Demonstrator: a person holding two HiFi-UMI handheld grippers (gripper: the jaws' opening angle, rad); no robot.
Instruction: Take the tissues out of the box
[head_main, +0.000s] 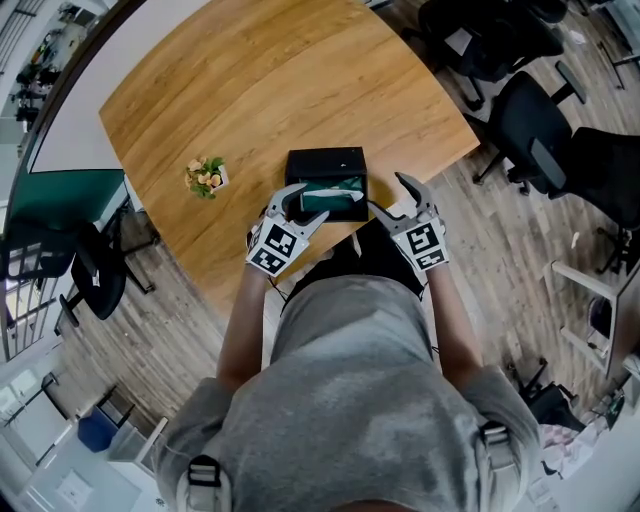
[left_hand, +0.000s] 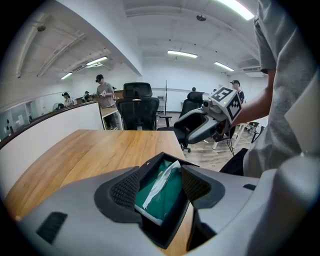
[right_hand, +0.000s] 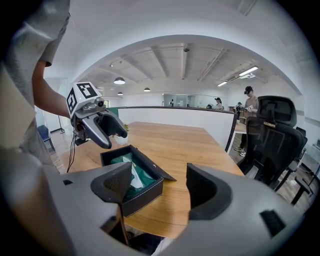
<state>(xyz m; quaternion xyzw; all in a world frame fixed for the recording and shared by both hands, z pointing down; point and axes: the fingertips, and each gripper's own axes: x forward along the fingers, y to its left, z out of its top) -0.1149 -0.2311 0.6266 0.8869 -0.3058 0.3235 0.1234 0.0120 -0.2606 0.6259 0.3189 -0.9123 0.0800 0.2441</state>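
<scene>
Tissue (left_hand: 161, 181) handling: a very light, soft, limp sheet. It would likely tear if yanked or pinched by one corner. It probably slides out through the pack slit easily, and the next sheet may trail after it. Best hold looks like the white tuft standing up from the middle of the green pack (left_hand: 170, 197), pinched low near the slit. The pack looks like thin, slick plastic, also light. The box (right_hand: 134, 201) is stiff but may skid or lift on a sharp pull, so steadying it seems sensible.

Looks: black rigid rectangular box, open top, pale stitch line along the rim, black flap lying flat beside the opening. The green pack fills it, with crumpled white tissue poking up.

The box sits on the wooden table (head_main: 250, 90) near the edge closest to the person, well apart from a small flower pot (head_main: 206, 177).

Left gripper (head_main: 303, 205) hovers over the box, jaws apart; the tissue shows between them but is not touched. Right gripper (head_main: 393, 200) is just beside the box's right side, jaws wide apart, nothing between them.
</scene>
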